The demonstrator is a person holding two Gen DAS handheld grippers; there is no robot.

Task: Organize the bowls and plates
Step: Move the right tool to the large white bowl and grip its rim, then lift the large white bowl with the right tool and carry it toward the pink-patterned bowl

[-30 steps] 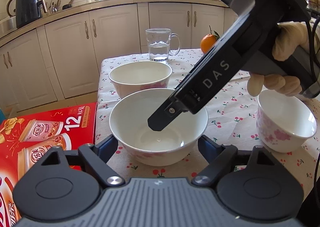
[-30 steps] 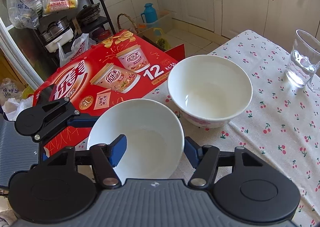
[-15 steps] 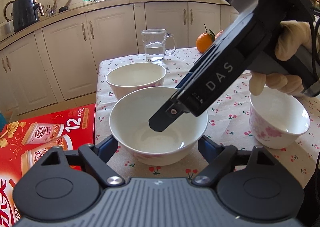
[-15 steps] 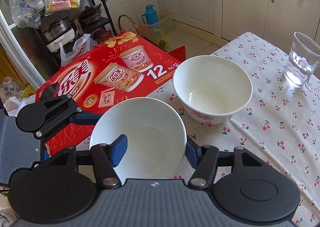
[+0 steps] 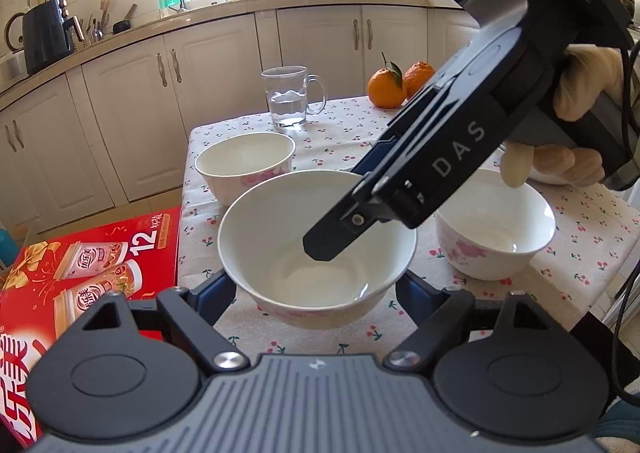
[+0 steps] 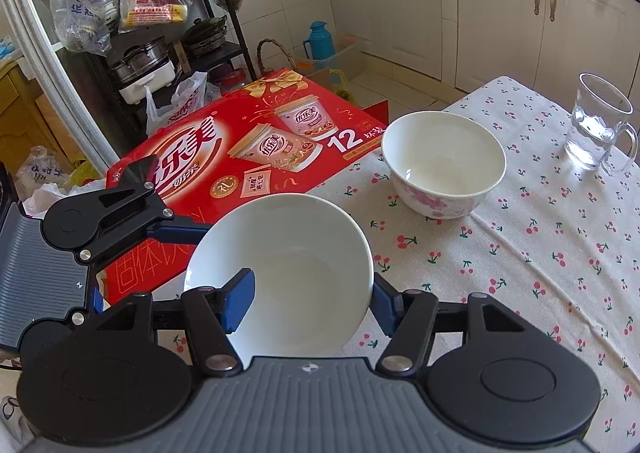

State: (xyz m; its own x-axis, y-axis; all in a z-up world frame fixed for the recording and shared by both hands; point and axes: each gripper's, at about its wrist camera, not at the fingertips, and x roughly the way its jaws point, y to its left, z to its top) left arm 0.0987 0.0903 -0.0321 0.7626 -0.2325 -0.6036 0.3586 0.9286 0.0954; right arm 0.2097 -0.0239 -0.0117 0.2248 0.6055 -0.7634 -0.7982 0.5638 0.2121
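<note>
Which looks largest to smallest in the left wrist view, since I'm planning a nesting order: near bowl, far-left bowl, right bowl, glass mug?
1. Near white porcelain bowl, though closeness inflates it.
2. Right floral bowl and far-left floral bowl: unsure.
3. Clear glass mug.

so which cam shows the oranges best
The left wrist view: the two oranges sit far back on the table, beside the right gripper. The right wrist view looks the other way and shows none of them.

Black claw [image 5: 316, 289], blue pads, "DAS"-marked.
</note>
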